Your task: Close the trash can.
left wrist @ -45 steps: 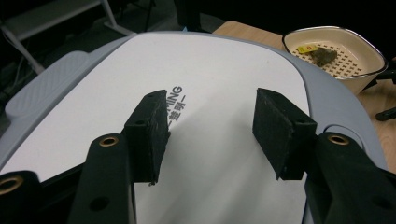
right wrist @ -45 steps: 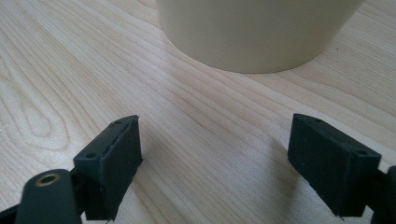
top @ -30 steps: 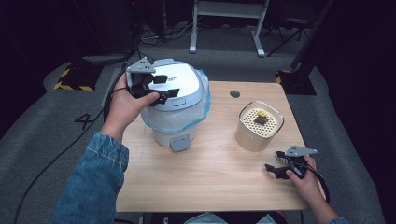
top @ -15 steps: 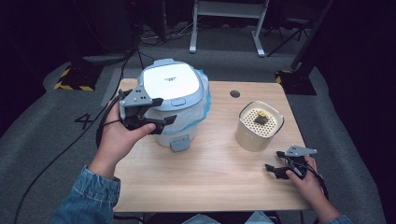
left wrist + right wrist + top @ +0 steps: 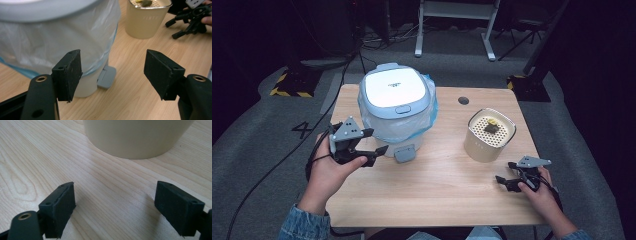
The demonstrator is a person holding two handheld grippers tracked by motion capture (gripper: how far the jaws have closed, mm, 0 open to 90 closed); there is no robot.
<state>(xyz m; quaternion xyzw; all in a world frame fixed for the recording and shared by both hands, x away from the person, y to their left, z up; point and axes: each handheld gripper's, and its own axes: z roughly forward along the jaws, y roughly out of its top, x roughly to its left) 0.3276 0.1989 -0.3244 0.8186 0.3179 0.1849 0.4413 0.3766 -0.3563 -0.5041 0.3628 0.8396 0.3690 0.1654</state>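
A light wooden counter point(image 5: 437, 185) is seen from above, with a person's two hands coming in from six o'clock, each holding a black two-jaw tool.

A pale blue and white pedal bin with a closed lid point(image 5: 396, 97) stands at about eleven o'clock from the counter's centre. A clear plastic liner bag point(image 5: 428, 116) bulges out under its lid, and a grey foot pedal point(image 5: 404, 153) sticks out at its base toward six o'clock.

The left tool point(image 5: 374, 150) is held at about eight o'clock on the counter, just beside the bin's lower side and apart from it. Its jaws stand wide apart with nothing between them. In the left gripper view the bag-covered wall of the bin point(image 5: 62, 45) and the pedal point(image 5: 107, 79) lie beyond the two jaws.

A cream cylindrical container with a perforated top point(image 5: 488, 135) stands at about two o'clock. A small dark and yellowish scrap point(image 5: 491, 126) lies on its top.

The right tool point(image 5: 507, 181) sits low at about four o'clock, near the cream container and apart from it. Its jaws are also spread wide and hold nothing. In the right gripper view the container's smooth wall point(image 5: 135, 137) rises just beyond the jaws, with bare wood grain point(image 5: 112, 192) between them.
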